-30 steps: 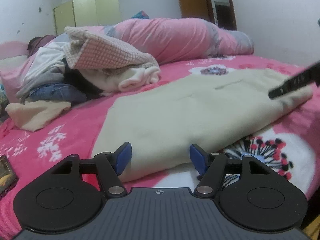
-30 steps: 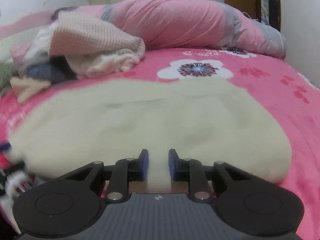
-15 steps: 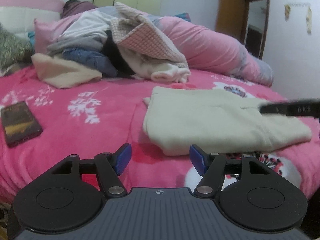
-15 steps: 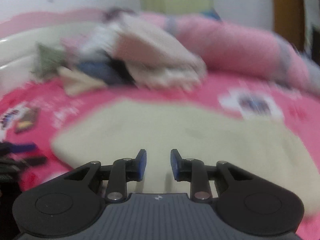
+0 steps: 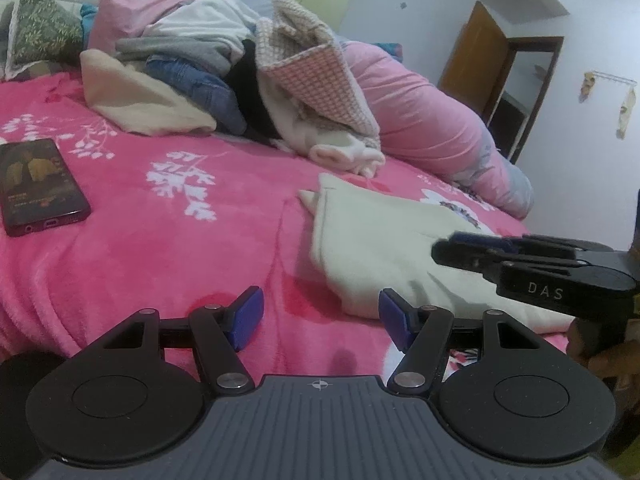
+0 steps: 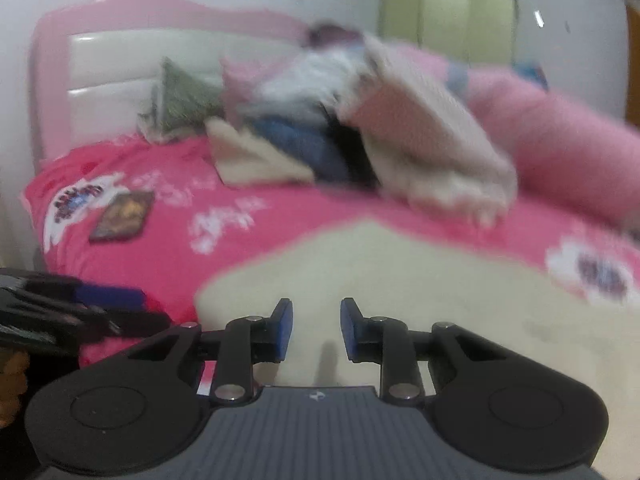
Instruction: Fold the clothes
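A folded cream garment (image 5: pixel 380 240) lies on the pink floral bedspread (image 5: pixel 160 248). My left gripper (image 5: pixel 320 316) hovers open over the bedspread, just off the garment's left edge, with nothing between its blue pads. My right gripper (image 6: pixel 316 328) stands over the cream garment (image 6: pixel 400 280) with its jaws a little apart and nothing pinched between them. In the left wrist view the right gripper (image 5: pixel 452 246) comes in from the right above the garment. The left gripper (image 6: pixel 120 308) shows at the lower left of the blurred right wrist view.
A heap of unfolded clothes (image 5: pixel 240 68) is piled at the back of the bed, next to a rolled pink duvet (image 5: pixel 420 120). A dark phone (image 5: pixel 36 184) lies on the bedspread at the left. Pillows (image 5: pixel 44 32) lean on the headboard. A brown door (image 5: pixel 476 64) stands at the right.
Both grippers swung to the left and rolled. The left one left the cream garment and now hangs over bare bedspread. The right gripper's pads stand slightly wider apart than a second ago.
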### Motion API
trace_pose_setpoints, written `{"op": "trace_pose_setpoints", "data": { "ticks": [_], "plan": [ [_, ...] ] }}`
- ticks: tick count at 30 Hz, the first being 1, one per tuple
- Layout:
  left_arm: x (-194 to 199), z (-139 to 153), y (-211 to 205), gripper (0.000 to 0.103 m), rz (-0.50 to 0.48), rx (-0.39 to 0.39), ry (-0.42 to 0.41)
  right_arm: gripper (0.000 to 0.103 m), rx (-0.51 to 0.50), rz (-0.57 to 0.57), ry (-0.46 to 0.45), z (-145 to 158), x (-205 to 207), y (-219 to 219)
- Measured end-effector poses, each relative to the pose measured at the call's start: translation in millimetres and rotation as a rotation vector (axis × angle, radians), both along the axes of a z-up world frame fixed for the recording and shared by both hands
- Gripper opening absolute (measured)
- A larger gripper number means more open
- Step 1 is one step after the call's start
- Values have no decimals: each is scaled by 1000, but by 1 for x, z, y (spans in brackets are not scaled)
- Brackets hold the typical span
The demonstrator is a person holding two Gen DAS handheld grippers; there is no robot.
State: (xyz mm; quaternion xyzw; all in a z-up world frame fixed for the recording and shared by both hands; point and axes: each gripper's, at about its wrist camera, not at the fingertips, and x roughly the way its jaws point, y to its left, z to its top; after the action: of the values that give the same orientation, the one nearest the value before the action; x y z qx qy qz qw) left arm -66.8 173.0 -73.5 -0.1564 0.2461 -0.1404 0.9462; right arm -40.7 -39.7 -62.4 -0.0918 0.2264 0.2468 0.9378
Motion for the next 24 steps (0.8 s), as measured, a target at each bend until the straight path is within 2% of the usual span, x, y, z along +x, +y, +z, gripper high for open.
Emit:
{"op": "trace_pose_setpoints", "data": {
  "ticks": [4, 8, 11, 15, 20, 24],
  "plan": [
    [-2, 2, 1, 64, 7, 5, -10, 29, 33, -5, 56, -46, 10, 9],
    [0, 8, 0, 64, 17, 4, -26, 28, 64, -13, 90, -30, 10, 2],
    [10, 19, -10, 64, 6, -6, -44, 28, 93, -61, 44, -11, 1, -17],
    [22, 35, -39, 65, -42, 43, -91, 29, 118, -238, -41, 12, -12, -70],
    [50, 42, -93, 65, -89, 193, -67, 30, -42, -536, -110, 23, -22, -139],
    [70, 30, -120, 67, -99, 272, 11, 35, -158, -686, -52, 8, -23, -178]
  ]
}}
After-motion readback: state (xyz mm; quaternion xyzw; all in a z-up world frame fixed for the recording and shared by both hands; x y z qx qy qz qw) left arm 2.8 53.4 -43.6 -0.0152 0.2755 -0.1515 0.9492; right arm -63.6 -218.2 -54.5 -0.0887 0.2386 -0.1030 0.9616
